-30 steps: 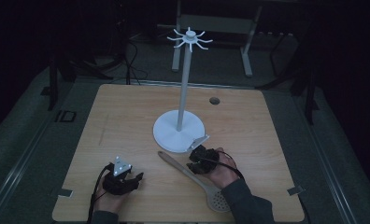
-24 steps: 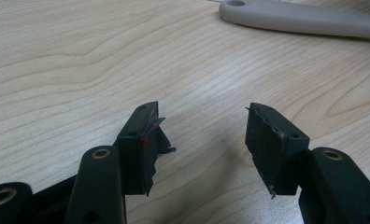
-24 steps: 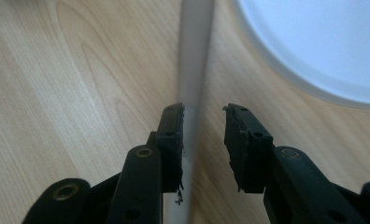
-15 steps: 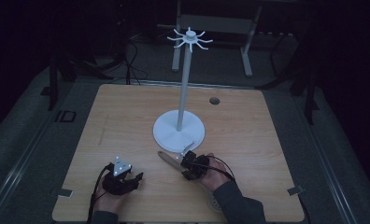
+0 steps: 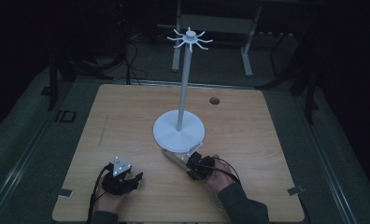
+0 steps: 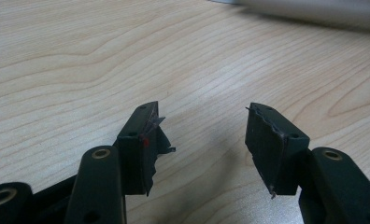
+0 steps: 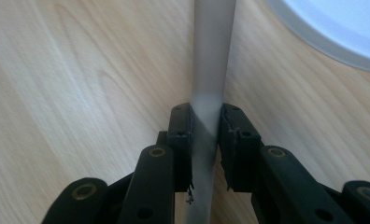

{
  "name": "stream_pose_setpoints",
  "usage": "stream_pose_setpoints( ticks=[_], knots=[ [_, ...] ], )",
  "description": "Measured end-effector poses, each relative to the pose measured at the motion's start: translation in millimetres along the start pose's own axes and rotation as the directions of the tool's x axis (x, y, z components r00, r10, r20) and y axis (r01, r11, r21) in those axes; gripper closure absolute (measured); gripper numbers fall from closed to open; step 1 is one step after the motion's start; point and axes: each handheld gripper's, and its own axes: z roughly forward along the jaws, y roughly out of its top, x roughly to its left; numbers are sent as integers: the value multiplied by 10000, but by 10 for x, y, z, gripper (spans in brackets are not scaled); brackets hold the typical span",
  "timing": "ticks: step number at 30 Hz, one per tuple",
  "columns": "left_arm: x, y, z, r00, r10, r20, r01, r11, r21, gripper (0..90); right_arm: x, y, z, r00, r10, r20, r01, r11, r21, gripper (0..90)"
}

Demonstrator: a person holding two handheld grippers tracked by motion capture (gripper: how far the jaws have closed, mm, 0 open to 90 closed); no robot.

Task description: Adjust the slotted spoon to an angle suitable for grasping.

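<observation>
Item: wooden spoon (image 5: pixel 176 157), lower centre, flat on table (image 5: pixel 127 121). Your right gripper (image 7: pixel 205 122) clamped its handle, long axis toward rack base (image 5: pixel 179 130). Your left gripper (image 6: pixel 202 133) gaped wide, empty, lower left.

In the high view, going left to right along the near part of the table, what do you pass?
Left tongs, open over bare wood → handle of the wooden spoon, lying just in front of the white stand's base → right tongs, shut on that handle → the person's right hand behind them.
</observation>
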Motion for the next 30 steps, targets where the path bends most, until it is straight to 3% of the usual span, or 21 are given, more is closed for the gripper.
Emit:
stream_pose_setpoints(
  ticks=[8, 17, 23, 30],
  knots=[
    [-9, 2, 16, 10000, 30, 7, -30, 10000, 43, 452, -291, -201, -102, 9929, 1037, 591, -1036, 9946, -40, 750],
    [-5, 2, 8, 10000, 9, 8, -9, 10000, 11, 452, -320, -194, -88, 9926, 1030, 650, -1037, 9946, 67, 736],
    [-10, 4, 11, 10000, 35, 16, -35, 10000, -3, 452, -371, -147, -89, 9923, 1139, 489, -1143, 9934, 42, 670],
    [-11, 4, 13, 10000, 29, 17, -29, 10000, 24, 452, -423, -46, -27, 9936, 1096, 279, -1102, 9937, 197, 659]
  ],
)
